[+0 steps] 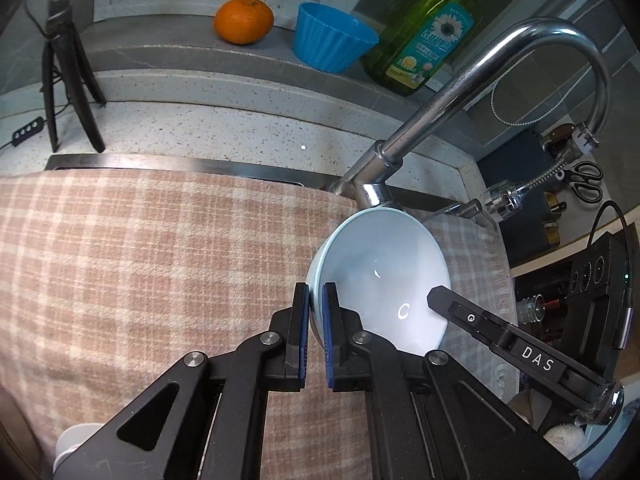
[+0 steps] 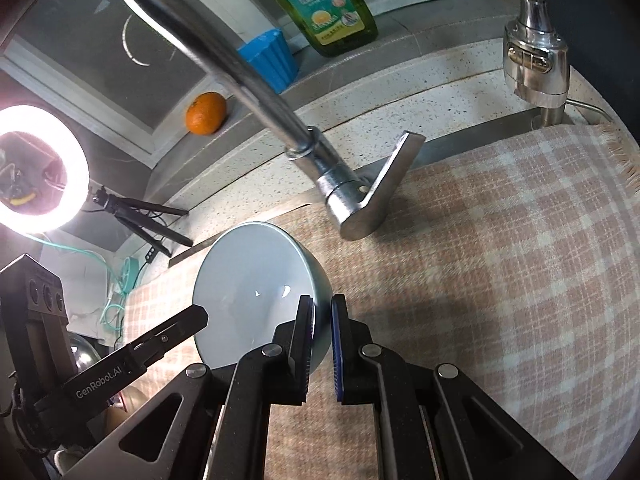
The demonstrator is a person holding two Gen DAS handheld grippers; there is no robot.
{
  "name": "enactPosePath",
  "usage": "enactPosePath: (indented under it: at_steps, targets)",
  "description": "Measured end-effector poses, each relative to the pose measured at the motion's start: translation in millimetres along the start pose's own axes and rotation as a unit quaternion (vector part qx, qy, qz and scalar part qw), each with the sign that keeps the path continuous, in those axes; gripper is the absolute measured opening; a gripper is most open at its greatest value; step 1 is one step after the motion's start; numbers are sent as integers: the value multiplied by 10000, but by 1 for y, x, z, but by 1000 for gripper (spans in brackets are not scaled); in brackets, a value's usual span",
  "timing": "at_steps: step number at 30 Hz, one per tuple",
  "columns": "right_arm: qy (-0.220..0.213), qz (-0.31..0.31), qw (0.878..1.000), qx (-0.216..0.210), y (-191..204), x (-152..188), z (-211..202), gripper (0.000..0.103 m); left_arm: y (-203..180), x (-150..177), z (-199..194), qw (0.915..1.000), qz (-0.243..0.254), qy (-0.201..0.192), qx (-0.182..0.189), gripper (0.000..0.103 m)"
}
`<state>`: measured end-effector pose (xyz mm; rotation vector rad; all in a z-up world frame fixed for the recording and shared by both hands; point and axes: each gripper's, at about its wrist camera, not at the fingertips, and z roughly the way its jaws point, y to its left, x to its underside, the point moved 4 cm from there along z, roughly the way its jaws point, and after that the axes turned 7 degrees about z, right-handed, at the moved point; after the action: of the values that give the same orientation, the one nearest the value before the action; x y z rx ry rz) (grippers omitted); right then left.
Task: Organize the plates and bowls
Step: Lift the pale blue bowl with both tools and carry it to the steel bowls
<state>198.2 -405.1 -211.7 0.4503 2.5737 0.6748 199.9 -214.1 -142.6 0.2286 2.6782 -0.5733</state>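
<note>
Two grippers pinch one pale blue bowl (image 1: 380, 280) from opposite sides: the left gripper (image 1: 316, 320) clamps the rim on one side, one pad inside and one outside, and the right gripper (image 2: 322, 332) does the same on the other side. The bowl is tilted over a pink checked cloth (image 1: 160, 260) that covers the sink area, near the cloth's back edge; whether its base touches the cloth cannot be told.

Just behind the bowl rises a chrome tap (image 1: 460, 92), its base and flat handle (image 2: 396, 164) close to the bowl's far rim and its curved neck arching overhead. A second chrome spray head (image 2: 536, 60) on a flexible hose stands at the back of the speckled counter (image 1: 200, 128).

On the ledge behind the counter sit an orange (image 1: 243, 20), a ribbed blue cup (image 1: 332, 36) and a green bottle of dish soap (image 1: 432, 36); the inside of the cup shows nothing in it. A small black tripod (image 1: 68, 72) stands at the counter's far corner, carrying a glaring ring light (image 2: 40, 168) that washes out whatever is around it.

Scissors (image 1: 586, 180) lie beyond the counter's end. Nothing lies in the bowl, only reflected highlights. Dark objects below the grippers at the frame edges are cut off and unclear.
</note>
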Motion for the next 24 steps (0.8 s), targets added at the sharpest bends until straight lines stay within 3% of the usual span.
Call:
enactPosePath:
  at_steps: [14, 24]
  targets:
    - [77, -296, 9993, -220, 46, 49, -26, 8, 21, 36, -65, 9992, -37, -385, -70, 5]
    - [174, -598, 9973, -392, 96, 89, -33, 8, 56, 66, -112, 9974, -284, -645, -155, 5]
